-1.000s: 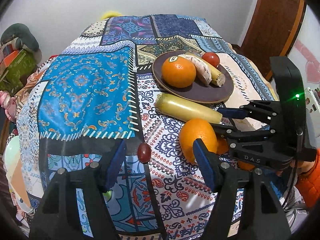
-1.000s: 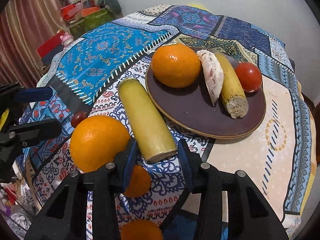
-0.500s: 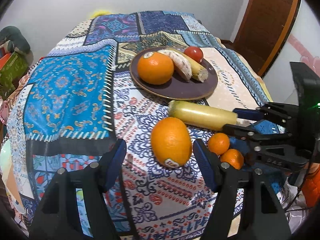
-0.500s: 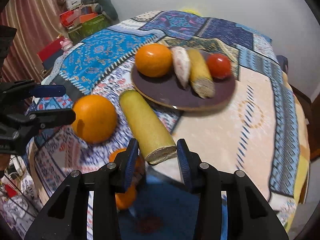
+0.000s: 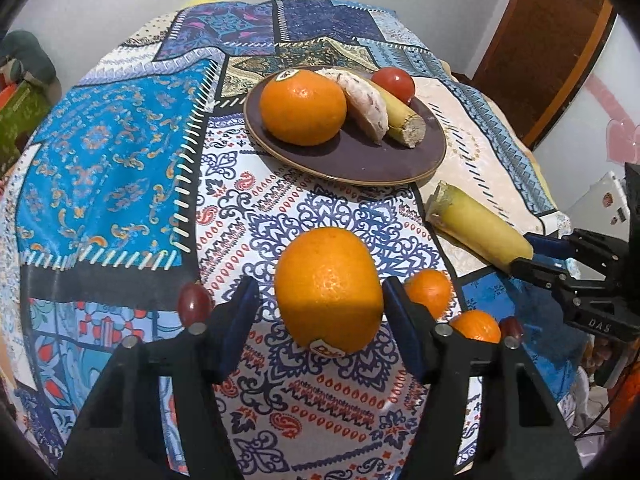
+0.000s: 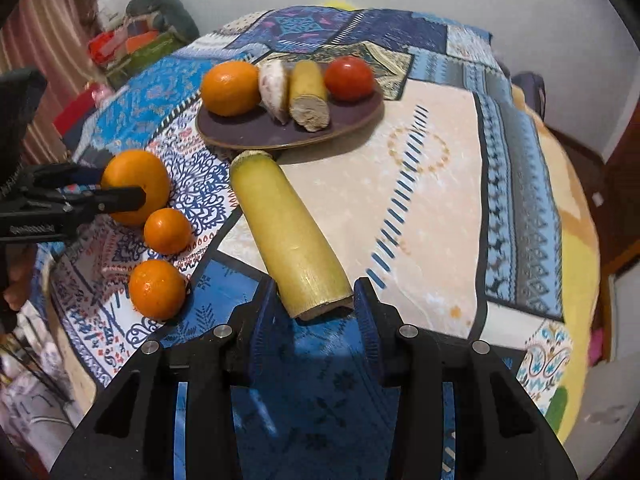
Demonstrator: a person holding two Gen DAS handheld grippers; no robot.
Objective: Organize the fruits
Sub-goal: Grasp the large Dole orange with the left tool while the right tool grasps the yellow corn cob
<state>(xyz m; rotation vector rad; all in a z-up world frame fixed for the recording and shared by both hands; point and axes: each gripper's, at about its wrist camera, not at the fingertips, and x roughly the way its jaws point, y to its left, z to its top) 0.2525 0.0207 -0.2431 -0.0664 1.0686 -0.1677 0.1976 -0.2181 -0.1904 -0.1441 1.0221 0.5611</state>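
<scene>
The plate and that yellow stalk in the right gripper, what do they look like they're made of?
Plate: probably glazed ceramic, dark purple-brown and smooth, with a thin lighter rim; could be another hard glossy material. Yellow stalk: plant matter, likely sugarcane, with waxy yellow-green skin and a pale fibrous cut end. Right gripper: black plastic-looking fingers with blue pads.
</scene>
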